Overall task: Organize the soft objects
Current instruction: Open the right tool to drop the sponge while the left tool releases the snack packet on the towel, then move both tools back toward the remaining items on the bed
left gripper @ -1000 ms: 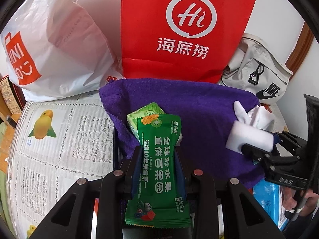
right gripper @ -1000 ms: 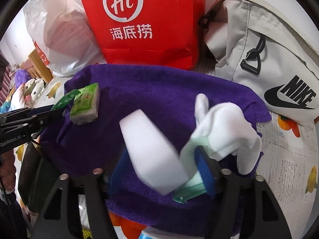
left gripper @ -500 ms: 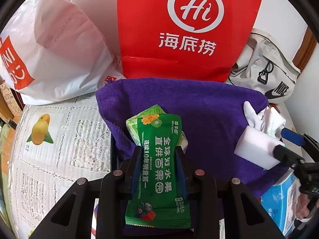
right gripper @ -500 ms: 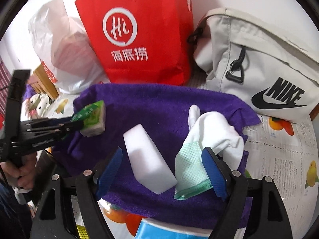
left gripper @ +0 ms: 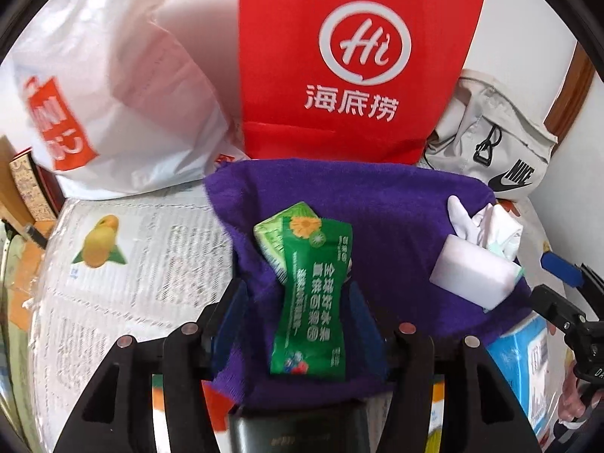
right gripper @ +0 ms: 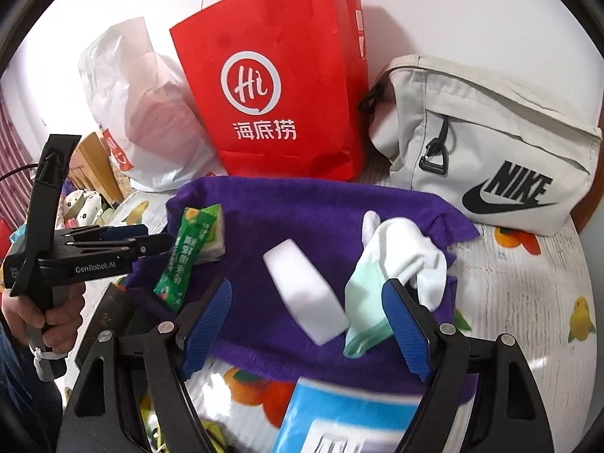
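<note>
Fruit-print tablecloth (right gripper: pixel 528 302) under everything, wall behind. Nearest the right gripper (right gripper: pixel 305 324): a blue-and-white pack (right gripper: pixel 339 419), blurred, possibly tissues. Jaws wide, nothing held; they have just been opening. Between its pads, on the purple towel (right gripper: pixel 313 207), lie a white sponge (right gripper: pixel 302 294) and a white-and-mint sock (right gripper: pixel 396 264), touching. Left gripper (left gripper: pixel 298 321): jaws have just been opening, pads clear of the green wipes packet (left gripper: pixel 313 294), which lies on the towel, overlapping a tissue pack (left gripper: pixel 275 234). Farther back: white plastic bag (left gripper: pixel 113 87), red paper bag (left gripper: pixel 355 56), grey Nike bag (right gripper: pixel 490 158).
</note>
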{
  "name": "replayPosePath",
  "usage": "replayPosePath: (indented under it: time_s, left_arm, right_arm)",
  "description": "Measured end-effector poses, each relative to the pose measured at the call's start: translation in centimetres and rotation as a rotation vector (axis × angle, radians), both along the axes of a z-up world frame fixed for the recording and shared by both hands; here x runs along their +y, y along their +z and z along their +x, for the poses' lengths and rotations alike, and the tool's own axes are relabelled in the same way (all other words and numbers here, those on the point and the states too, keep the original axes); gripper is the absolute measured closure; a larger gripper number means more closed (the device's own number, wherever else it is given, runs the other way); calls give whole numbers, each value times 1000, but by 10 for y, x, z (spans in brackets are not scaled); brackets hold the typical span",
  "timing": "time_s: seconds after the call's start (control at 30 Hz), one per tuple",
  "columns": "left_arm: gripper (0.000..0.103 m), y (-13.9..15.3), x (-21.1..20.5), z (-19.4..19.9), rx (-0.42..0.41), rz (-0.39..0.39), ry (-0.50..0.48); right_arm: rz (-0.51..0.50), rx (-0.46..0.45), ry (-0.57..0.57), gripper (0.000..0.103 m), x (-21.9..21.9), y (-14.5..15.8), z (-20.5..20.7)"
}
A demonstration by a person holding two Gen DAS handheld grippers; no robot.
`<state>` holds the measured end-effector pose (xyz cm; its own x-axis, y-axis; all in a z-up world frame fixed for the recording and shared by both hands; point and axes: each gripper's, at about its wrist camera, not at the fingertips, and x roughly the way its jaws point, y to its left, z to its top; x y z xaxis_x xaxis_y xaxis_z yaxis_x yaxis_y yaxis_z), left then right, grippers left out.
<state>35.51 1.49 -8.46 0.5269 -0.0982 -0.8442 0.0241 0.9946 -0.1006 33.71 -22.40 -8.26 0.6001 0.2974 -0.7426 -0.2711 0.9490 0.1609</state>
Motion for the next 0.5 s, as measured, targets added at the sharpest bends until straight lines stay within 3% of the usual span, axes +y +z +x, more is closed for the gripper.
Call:
replayPosePath:
  time_s: [0.27,0.5]
  left_arm:
    - [49,25,19,-61,-55,-28,18]
    - [48,31,35,-117,-45,-32,20]
  right_arm:
    - [20,-25,-23,22,3,15,-63]
    - [22,4,-3,22,19,5,-122]
